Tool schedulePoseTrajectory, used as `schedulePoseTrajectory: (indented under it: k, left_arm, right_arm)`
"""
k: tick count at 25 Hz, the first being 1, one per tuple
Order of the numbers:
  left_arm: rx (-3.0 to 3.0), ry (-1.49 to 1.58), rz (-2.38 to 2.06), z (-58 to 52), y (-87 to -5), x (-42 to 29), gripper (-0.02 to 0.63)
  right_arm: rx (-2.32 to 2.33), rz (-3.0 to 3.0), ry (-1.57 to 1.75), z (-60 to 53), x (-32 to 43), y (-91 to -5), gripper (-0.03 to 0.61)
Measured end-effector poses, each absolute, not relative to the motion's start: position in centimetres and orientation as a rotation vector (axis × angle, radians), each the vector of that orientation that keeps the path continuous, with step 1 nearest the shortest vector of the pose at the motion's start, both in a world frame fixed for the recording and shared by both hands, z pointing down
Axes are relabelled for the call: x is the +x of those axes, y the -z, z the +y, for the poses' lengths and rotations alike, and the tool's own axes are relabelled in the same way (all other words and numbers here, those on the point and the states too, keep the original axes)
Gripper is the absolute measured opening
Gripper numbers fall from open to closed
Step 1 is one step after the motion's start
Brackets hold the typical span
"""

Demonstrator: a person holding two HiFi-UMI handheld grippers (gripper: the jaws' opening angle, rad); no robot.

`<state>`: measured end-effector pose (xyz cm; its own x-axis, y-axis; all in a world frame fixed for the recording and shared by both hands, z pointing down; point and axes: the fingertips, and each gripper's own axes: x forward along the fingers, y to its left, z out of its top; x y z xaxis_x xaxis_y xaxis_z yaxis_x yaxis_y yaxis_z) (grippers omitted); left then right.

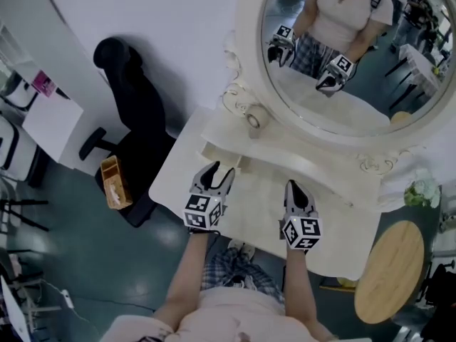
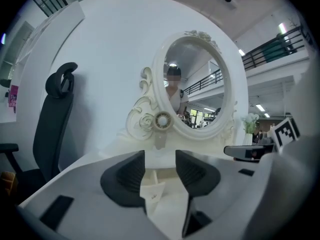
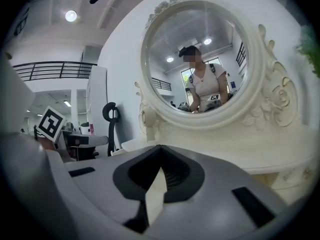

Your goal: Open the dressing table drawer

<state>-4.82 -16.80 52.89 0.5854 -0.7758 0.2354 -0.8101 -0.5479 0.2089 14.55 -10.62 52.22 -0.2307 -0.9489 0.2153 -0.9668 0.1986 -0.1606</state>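
Observation:
The white dressing table carries a big oval mirror on a raised shelf. A small drawer under the shelf's left end looks pulled out a little. In the left gripper view it shows as a pale box low between the jaws. My left gripper hovers just in front of the drawer, open, its pads apart and touching nothing. To its right, over the table top, my right gripper is shut and holds nothing.
A black office chair stands left of the table, with a small wooden box on the floor beside it. A round wooden stool sits at the right. Flowers stand on the table's right end. A round rosette sticks out at the mirror's base.

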Motion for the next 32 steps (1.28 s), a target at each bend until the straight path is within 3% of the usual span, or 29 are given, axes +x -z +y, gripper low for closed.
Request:
schedulePoseTrajectory:
  k: [6, 12, 32]
  left_arm:
    - [2.647, -0.131, -1.212, -15.9, -49.1, -1.4, 0.08]
    - [2.777, -0.114, -1.061, -15.0, -46.8, 2.7, 0.042]
    - [2.843, -0.083, -0.878, -15.0, -45.0, 8.1, 0.026]
  right_arm:
    - [2.045, -2.311, -0.328, -7.9, 19.1, -49.0, 0.014]
    - [2.21, -2.214, -0.236, -5.0, 24.2, -46.2, 0.014]
    - [2.405, -2.018, -0.143, -0.3, 31.3, -44.4, 0.014]
